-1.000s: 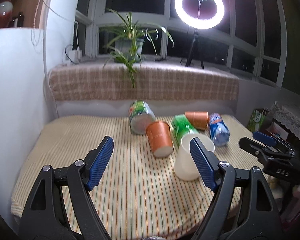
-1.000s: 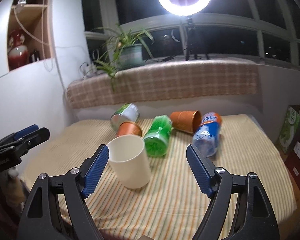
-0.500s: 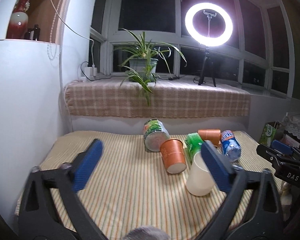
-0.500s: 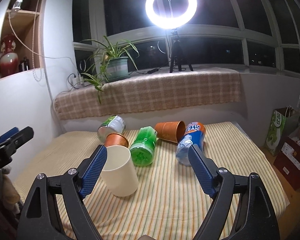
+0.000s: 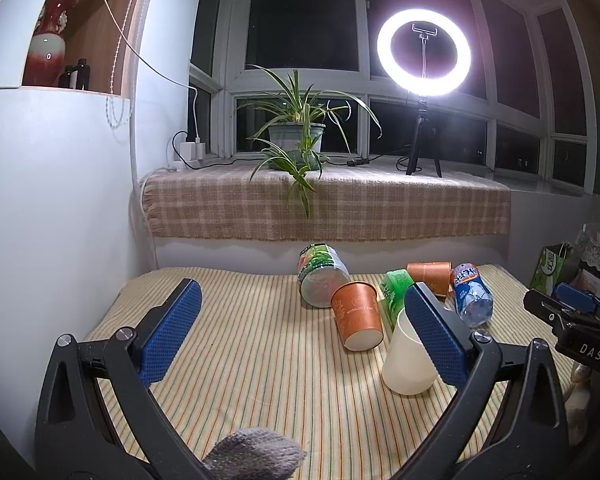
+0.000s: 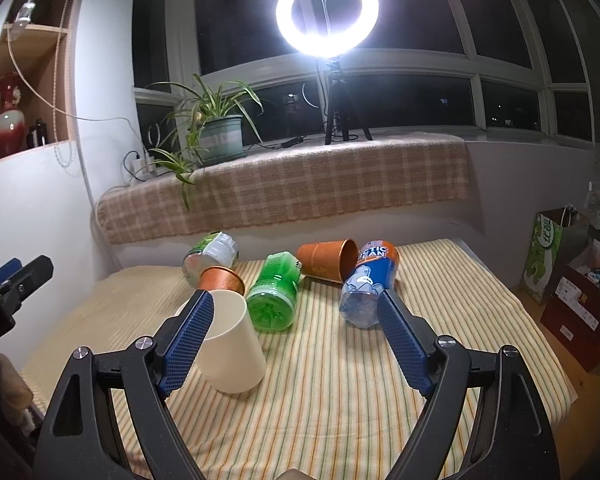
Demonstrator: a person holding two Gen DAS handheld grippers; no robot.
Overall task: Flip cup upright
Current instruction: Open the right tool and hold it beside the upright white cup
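**Cream cup standing upright, both grippers open and empty**

The left gripper [image 5: 298, 320] is hovering above the striped counter [image 5: 260, 360] with its jaws spread wide and nothing between them. The right gripper [image 6: 296, 338] is likewise gaping wide, gripping nothing.

The cream cup [image 6: 230, 342] is standing mouth-up on the counter, leaning a little in the fisheye view. It is sitting just behind the right gripper's left blue pad [image 6: 186, 344], which is overlapping its rim in the picture; whether pad and cup are touching cannot be told. From the left wrist view the same cup [image 5: 406, 360] is showing just behind the left gripper's right pad [image 5: 436, 332], partly covered by it.

Beyond the cup, farther out from both grippers, a cluster of items is lying on its side: an orange paper cup [image 5: 358, 316] with its base facing the left gripper, a green bottle [image 6: 274, 292], a second orange cup [image 6: 328, 260] with its mouth turned toward a blue bottle [image 6: 366, 284], and a green-labelled clear bottle [image 5: 320, 276] at the far left of the group.

Further back, a potted plant [image 5: 296, 136] and a lit ring light [image 5: 424, 52] are standing on the window ledge.
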